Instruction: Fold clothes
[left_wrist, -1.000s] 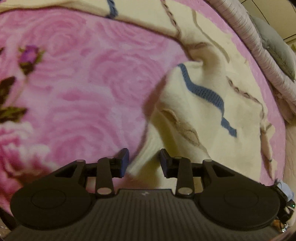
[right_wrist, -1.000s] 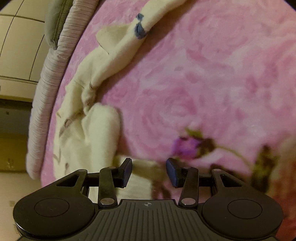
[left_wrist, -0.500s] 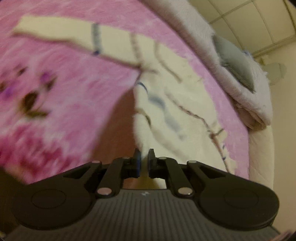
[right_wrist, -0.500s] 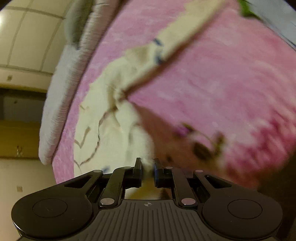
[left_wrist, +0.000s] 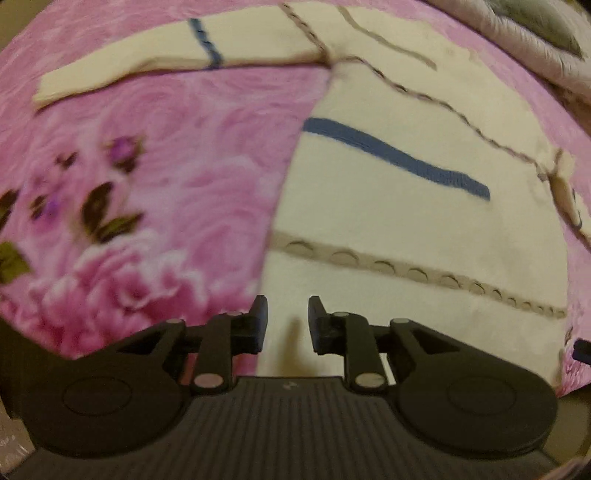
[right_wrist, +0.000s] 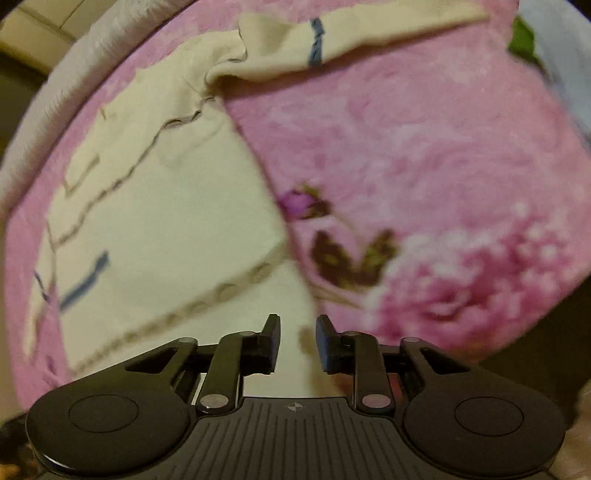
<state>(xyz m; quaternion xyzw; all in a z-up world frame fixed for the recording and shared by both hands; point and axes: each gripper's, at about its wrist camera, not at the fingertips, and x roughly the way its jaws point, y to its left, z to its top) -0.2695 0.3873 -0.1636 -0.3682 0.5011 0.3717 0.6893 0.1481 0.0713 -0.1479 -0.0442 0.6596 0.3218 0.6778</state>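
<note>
A cream sweater with a blue stripe and a beige dotted band lies spread flat on a pink rose-print blanket. One sleeve stretches out to the left at the far side. My left gripper stands open over the sweater's near left hem corner, nothing between its fingers. In the right wrist view the same sweater lies to the left, its other sleeve reaching right. My right gripper is open above the near right hem corner, holding nothing.
The blanket covers a bed. A ribbed pale bolster and a grey cushion lie along the far edge. The bed's near edge drops into dark at the lower right of the right wrist view.
Both grippers were shut on the sweater's hem corners half a second ago; now both are open and the hem lies flat and spread on the blanket.
</note>
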